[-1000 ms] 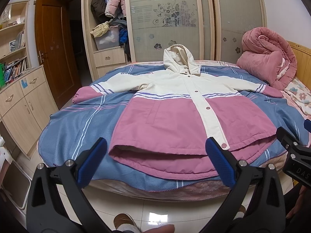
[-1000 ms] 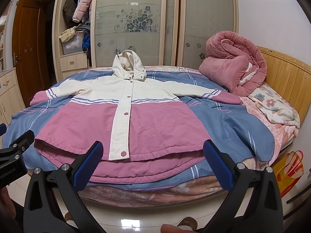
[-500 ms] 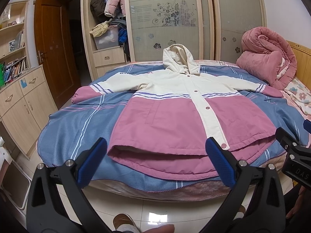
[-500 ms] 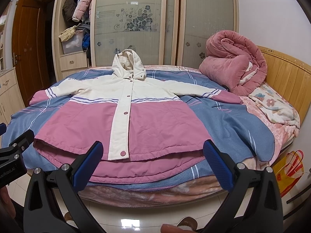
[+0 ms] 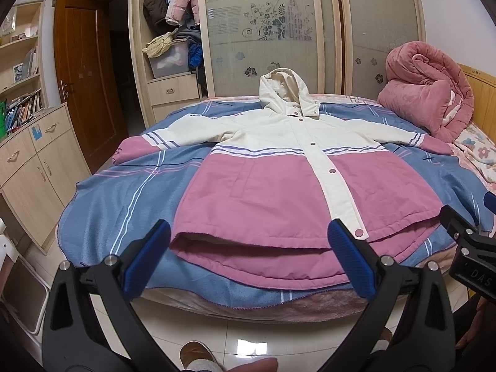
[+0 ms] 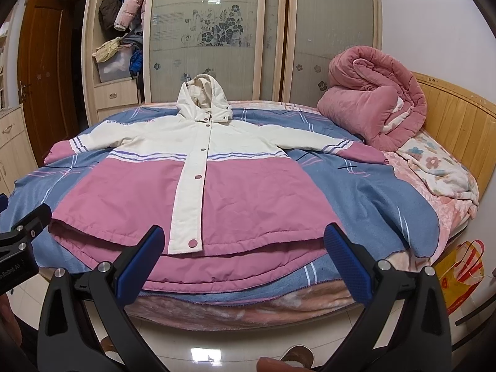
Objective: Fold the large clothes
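A large pink and cream hooded jacket [image 5: 272,186] lies flat and buttoned on the bed, sleeves spread to both sides, hood toward the wardrobe. It also shows in the right wrist view [image 6: 198,186]. My left gripper [image 5: 248,248] is open and empty, held off the bed's near edge in front of the jacket's hem. My right gripper [image 6: 243,248] is open and empty, also just short of the hem. Each gripper's body shows at the edge of the other's view.
The bed has a blue striped blanket [image 5: 124,204]. A rolled pink quilt [image 6: 375,105] sits at the right by the wooden headboard [image 6: 458,130]. A wardrobe [image 5: 279,31] stands behind the bed. Cabinets [image 5: 34,167] stand left. A bag [image 6: 462,272] lies on the floor right.
Both grippers have drifted very slightly; the jacket has not moved and both grippers stay open.
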Demonstrator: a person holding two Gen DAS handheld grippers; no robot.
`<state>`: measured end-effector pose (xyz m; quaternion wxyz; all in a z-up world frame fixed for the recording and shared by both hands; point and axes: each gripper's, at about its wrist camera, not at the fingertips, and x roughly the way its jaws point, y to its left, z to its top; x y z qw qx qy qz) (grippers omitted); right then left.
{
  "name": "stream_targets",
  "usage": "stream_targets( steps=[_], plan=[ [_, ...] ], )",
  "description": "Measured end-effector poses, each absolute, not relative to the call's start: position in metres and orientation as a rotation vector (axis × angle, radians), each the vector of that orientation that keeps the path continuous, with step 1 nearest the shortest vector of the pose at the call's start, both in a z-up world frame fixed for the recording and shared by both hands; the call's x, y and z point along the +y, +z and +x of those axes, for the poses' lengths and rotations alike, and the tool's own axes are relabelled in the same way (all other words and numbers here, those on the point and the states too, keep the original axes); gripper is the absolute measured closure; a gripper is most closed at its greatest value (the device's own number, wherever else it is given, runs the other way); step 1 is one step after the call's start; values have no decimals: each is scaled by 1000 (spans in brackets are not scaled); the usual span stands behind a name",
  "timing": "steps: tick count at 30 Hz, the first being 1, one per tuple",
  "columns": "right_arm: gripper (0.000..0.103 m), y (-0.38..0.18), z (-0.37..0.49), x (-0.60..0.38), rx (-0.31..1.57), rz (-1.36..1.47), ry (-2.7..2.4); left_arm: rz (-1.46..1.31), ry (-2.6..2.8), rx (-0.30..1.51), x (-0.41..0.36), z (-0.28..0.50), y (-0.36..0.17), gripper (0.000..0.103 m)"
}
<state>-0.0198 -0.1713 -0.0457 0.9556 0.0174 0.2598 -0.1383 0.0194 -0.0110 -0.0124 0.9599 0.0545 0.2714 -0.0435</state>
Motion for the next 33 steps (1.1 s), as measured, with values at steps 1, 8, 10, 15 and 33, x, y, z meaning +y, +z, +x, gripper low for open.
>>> stream_targets(
  steps=[1,8,10,15,33],
  plan=[
    [1,-47,-19,-172,528,36,-280,110,-86,542,-11,20,-13,2],
    [1,-58,-6,-174,556,22,-281,82,-133,544,-6,30,-26,2],
    [1,-58,-5,-175,549,19,-262,126,-110,534,-10,31,-28,2],
    [1,-53,-11,-174,463,-32,-185,164,-65,458,-12,27,-25,2],
    [1,-57,-5,-242,339,224,-76,178,-175,284,25,27,-23,2]
  ],
)
